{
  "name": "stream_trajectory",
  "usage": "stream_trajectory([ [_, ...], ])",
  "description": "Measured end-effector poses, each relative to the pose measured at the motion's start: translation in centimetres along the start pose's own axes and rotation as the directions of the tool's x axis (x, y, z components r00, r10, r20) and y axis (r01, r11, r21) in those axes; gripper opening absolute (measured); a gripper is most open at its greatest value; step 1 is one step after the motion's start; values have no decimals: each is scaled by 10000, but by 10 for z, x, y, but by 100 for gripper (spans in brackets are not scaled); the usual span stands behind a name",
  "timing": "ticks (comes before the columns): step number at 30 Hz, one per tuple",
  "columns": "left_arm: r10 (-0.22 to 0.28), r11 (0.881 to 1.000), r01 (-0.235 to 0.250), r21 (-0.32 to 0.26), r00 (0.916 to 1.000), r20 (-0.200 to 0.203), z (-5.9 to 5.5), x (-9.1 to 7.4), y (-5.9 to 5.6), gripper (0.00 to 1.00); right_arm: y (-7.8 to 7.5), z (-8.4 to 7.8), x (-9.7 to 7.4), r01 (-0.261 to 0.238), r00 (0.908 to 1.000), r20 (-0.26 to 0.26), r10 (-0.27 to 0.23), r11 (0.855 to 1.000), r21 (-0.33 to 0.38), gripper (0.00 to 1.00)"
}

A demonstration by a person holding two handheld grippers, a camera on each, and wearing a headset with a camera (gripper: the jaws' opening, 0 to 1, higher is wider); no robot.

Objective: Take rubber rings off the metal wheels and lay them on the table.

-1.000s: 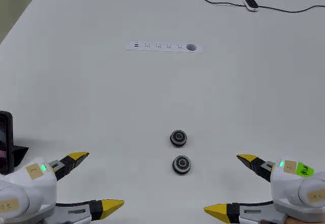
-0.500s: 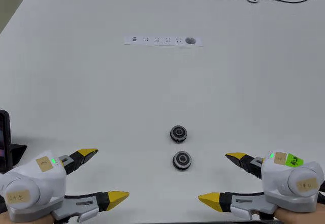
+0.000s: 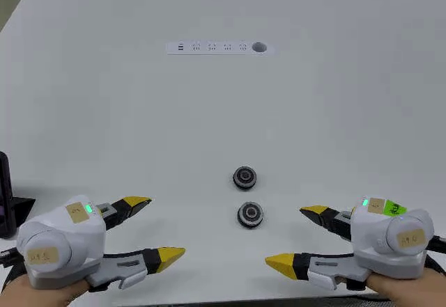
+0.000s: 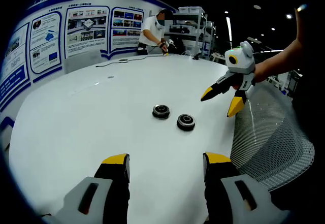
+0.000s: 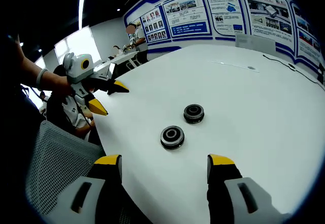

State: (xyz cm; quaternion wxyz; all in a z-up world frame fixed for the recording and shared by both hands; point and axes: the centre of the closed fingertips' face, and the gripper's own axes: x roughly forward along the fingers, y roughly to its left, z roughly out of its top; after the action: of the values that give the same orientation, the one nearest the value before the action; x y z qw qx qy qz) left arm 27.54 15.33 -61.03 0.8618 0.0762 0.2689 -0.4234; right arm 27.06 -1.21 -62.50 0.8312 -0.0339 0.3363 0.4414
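Desk: white; a power strip lies well beyond the wheels.
Left tool: jaws spread wide, holding nothing, low over the near edge, left of the wheels.
Right tool: jaws wide apart too, empty, right of the wheels, tips pointing in toward the left one.
Near wheel: flat on the desk between the two tools, dark rubber ring around its rim.
Far wheel: just beyond the near one, not touching it, a dark band on it likewise.

Rubber on far wheel, near wheel — too small to tell; dark stand cut by edge.
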Motion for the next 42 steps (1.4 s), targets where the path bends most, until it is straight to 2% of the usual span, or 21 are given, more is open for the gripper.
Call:
stream_trajectory([
  [13, -659, 9965, 665, 500, 9977, -138, 14, 23, -11, 44, 1, 3, 12, -234, 9996, 198, 222, 9978, 625, 63],
  [26, -1199, 9874, 1227, 1000, 9922, -335, 27, 49, -22, 33, -4, 5, 21, -335, 9989, 373, 290, 9912, 1284, 57],
  [30, -1344, 9832, 1380, 1195, 9902, -378, 33, 56, -26, 29, -4, 5, 22, -413, 9984, 457, 346, 9871, 1549, 55],
  [34, -1438, 9784, 1510, 1412, 9878, -598, 33, 65, -29, 28, -5, 6, 25, -542, 9975, 549, 443, 9795, 1942, 53],
  [42, -1641, 9674, 1763, 1819, 9832, -804, 38, 80, -36, 19, -5, 6, 29, -713, 9957, 750, 537, 9637, 2573, 51],
])
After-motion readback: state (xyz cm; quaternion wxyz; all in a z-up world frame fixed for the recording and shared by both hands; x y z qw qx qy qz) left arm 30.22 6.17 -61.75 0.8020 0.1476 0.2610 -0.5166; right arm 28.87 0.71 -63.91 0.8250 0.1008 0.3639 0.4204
